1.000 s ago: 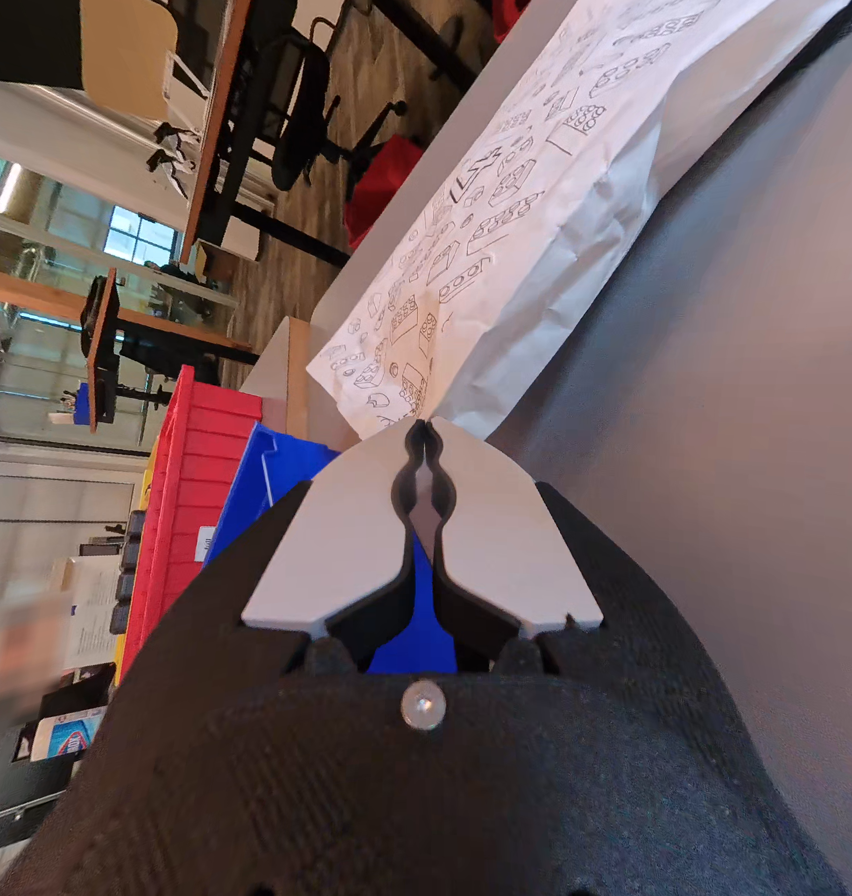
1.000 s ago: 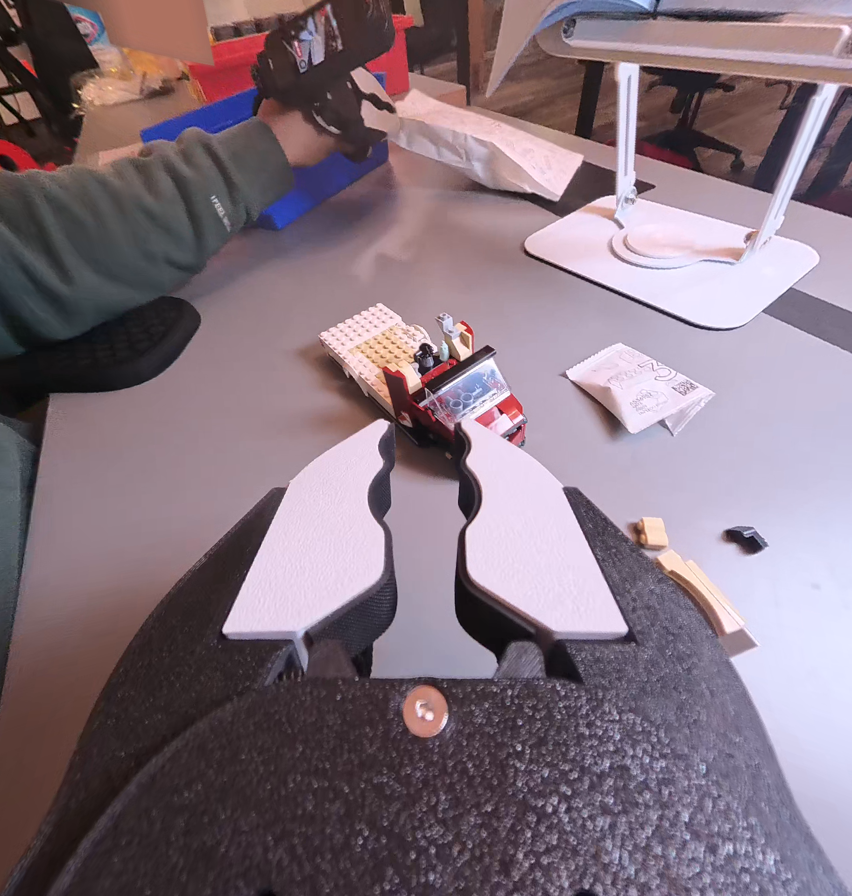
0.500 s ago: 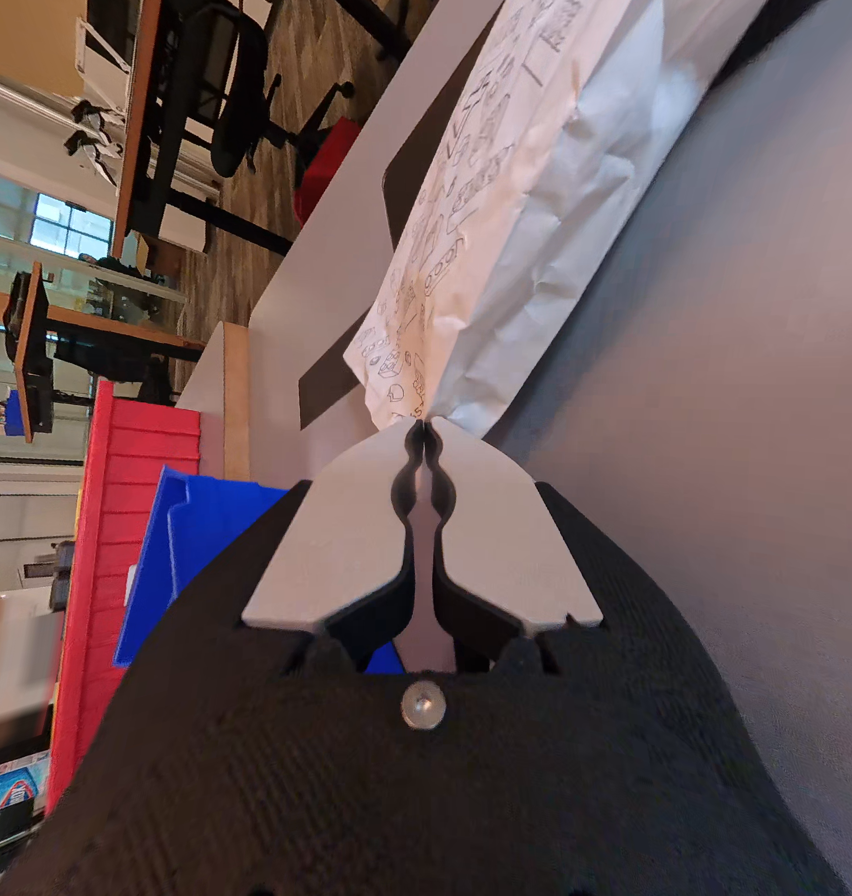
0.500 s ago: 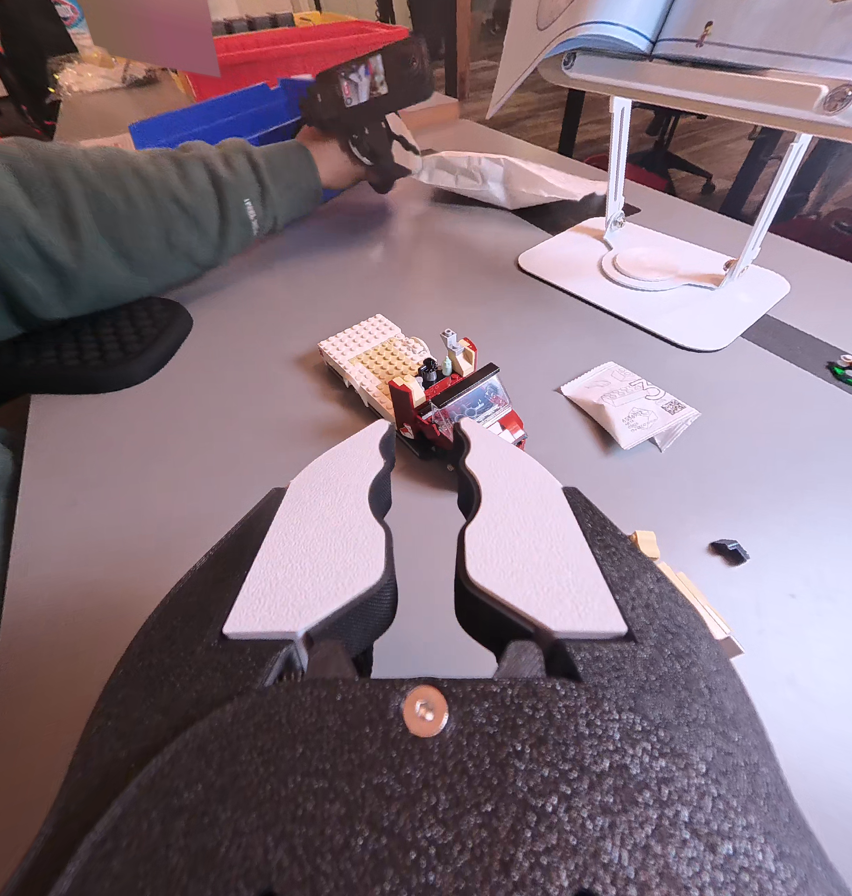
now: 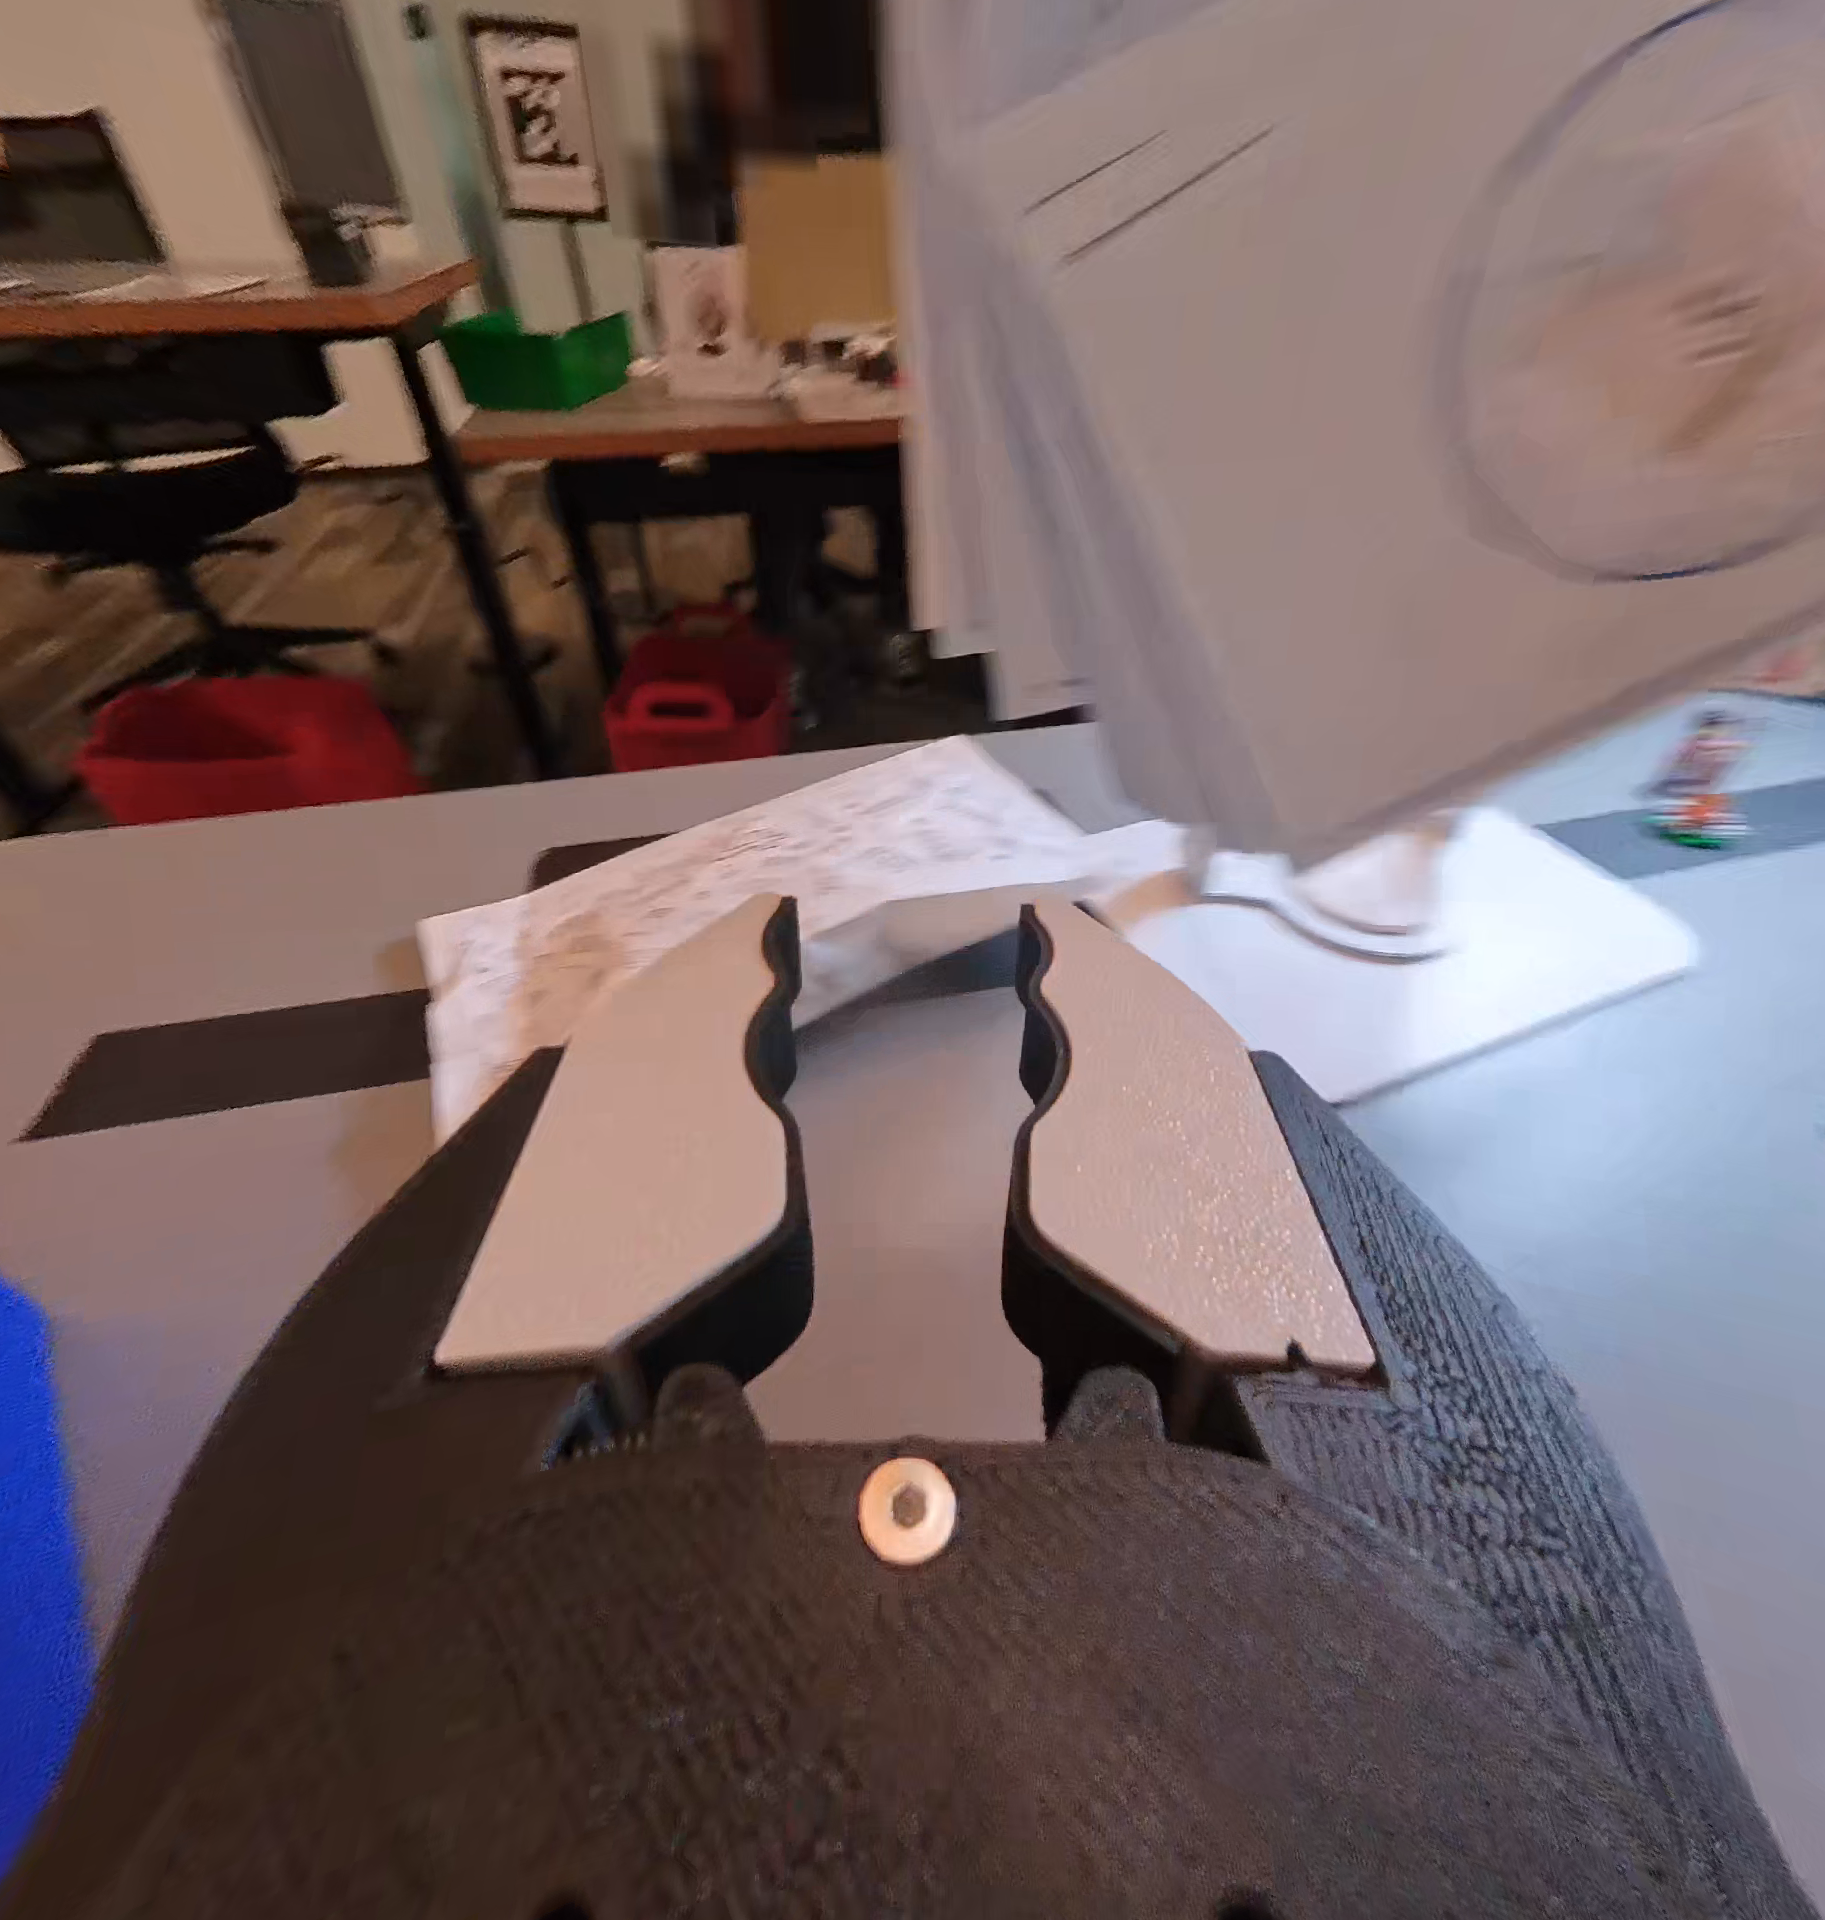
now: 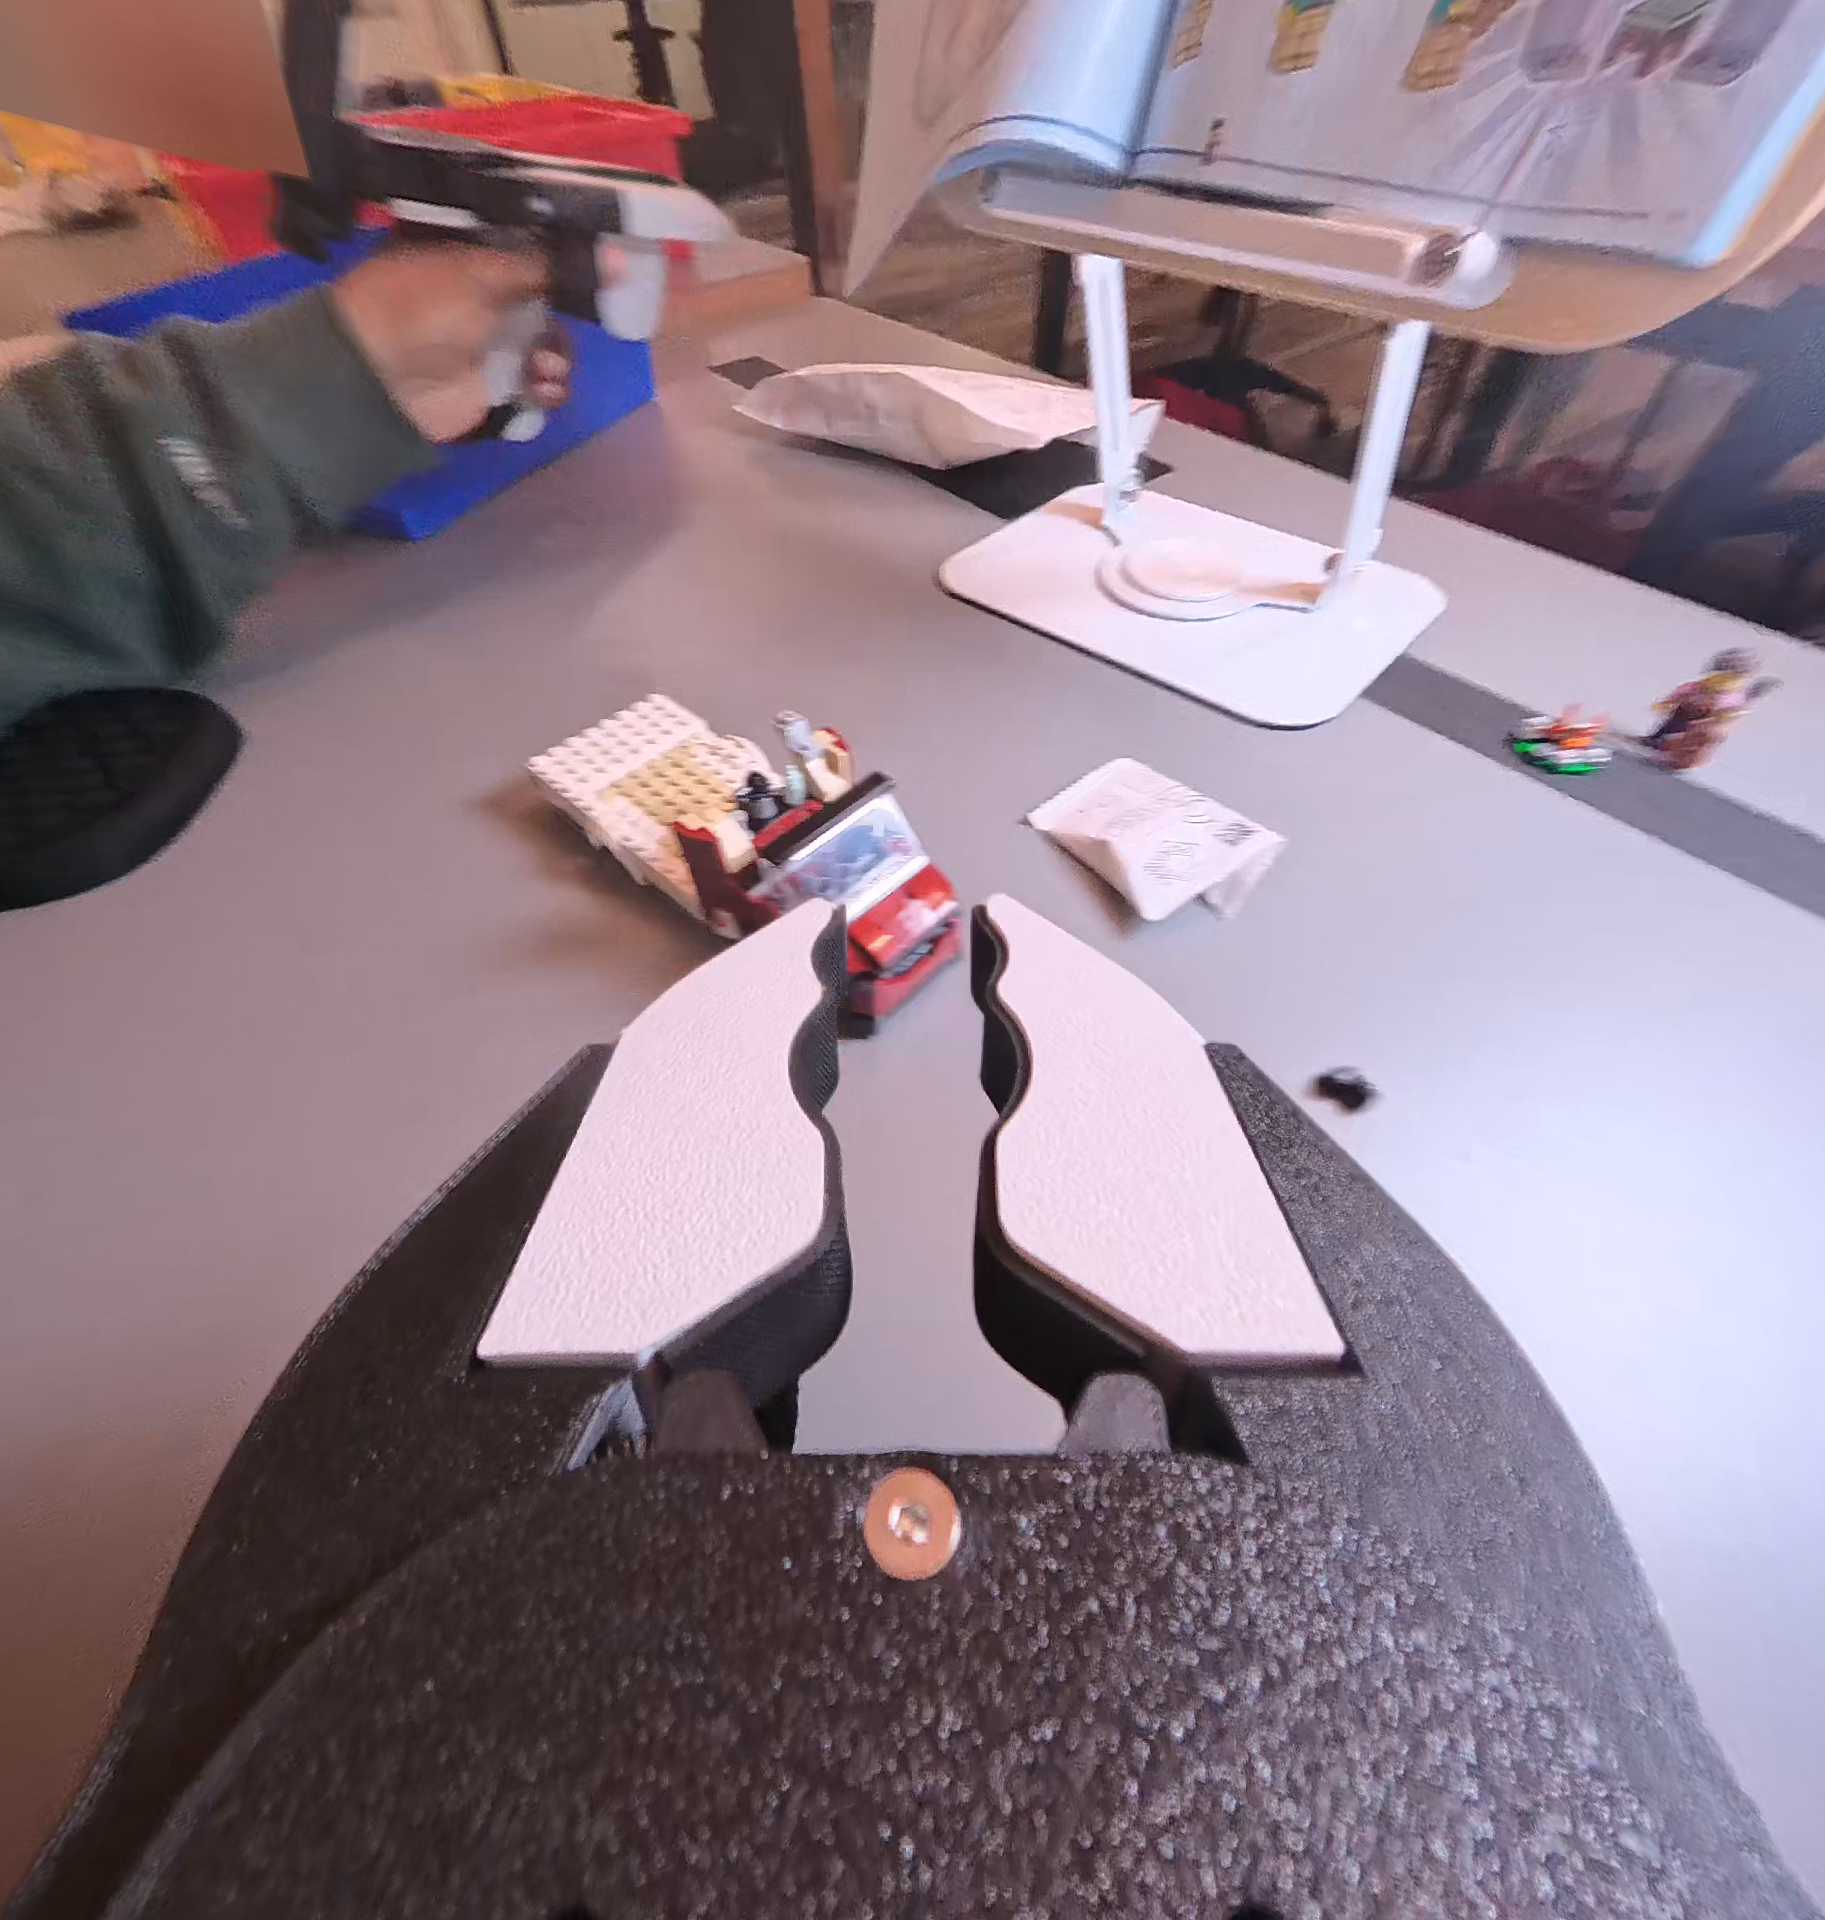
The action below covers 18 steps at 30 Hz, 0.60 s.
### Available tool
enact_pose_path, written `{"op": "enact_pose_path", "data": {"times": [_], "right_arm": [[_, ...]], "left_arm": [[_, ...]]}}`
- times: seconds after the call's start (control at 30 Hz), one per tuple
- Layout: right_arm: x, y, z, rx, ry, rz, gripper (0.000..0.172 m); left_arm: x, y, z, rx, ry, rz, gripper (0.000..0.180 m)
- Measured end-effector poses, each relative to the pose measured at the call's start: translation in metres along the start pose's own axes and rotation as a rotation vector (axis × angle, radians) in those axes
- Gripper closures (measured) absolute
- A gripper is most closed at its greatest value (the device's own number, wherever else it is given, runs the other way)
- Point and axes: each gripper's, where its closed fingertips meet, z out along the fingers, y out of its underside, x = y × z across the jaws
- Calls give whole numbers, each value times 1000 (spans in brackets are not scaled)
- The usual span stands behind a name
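Two claws, both spread with nothing pinched. The left gripper (image 5: 903,914) has its textured grey fingers (image 5: 669,1091) apart just in front of a crinkly white paper bag (image 5: 783,873) printed with brick outlines. The bag lies flat on the smooth grey desk (image 5: 160,935) near its far edge, partly over a strip of black tape (image 5: 222,1049) and beside the white base of a book stand (image 5: 1459,977).

The right gripper (image 6: 908,920) hovers low over the desk's middle, jaws parted around the red nose of a brick-built car (image 6: 783,831). The car has a studded white and tan back and a clear windscreen. I can't tell whether the pads actually touch it.

To its right sits a small crumpled white paper packet (image 6: 1157,836), and a tiny black piece (image 6: 1344,1089) lies closer to the near edge. Toward the right edge stand a minifigure (image 6: 1708,707) and a green-and-orange bit (image 6: 1562,743).
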Motion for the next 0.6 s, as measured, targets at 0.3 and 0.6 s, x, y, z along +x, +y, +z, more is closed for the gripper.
{"op": "enact_pose_path", "data": {"times": [0.3,0.6], "right_arm": [[168,-2,-148,-213,602,-177,148],[255,96,-149,-694,530,-412,141]], "left_arm": [[136,10,-134,83,442,-11,153],[162,52,-135,53,444,186,152]]}}
